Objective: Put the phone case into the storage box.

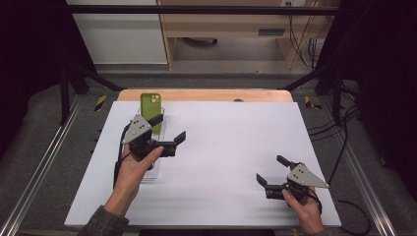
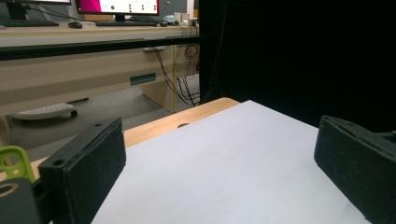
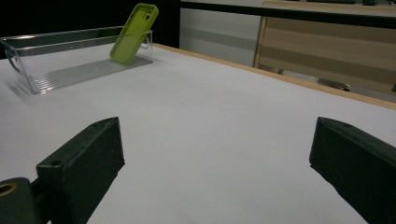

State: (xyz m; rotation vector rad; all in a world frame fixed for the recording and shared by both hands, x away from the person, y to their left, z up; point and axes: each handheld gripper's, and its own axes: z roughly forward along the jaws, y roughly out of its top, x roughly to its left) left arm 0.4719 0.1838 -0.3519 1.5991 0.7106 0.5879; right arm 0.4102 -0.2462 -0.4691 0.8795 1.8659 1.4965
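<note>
- Phone case [image 1: 151, 109], green, high view: it stands in the far end of the clear tray [image 1: 156, 173] at the left of the desk [image 1: 231, 157], leaning back on the tray's far wall, long axis running up and away from me. My left gripper [image 1: 170, 131] hovers over the tray just right of the case, jaws apart, empty. My right gripper [image 1: 272, 170] hangs near the desk's right front, well apart from the case, jaws apart, empty.
- Left gripper view: both jaws wide, bare white desk [image 2: 224, 168] between them. A green sliver of the phone case [image 2: 14, 161] shows at the far left, outside the left jaw. So the case lies to the gripper's left, not in its line.
- Right gripper view: jaws wide, nothing held. Phone case [image 3: 133, 32] far off, up-left, propped on the end wall of the clear tray [image 3: 70, 70], camera cut-out uppermost.
- Judgement: left hand is much the nearer; it must swing left to put the case's upper edge between the jaws.
</note>
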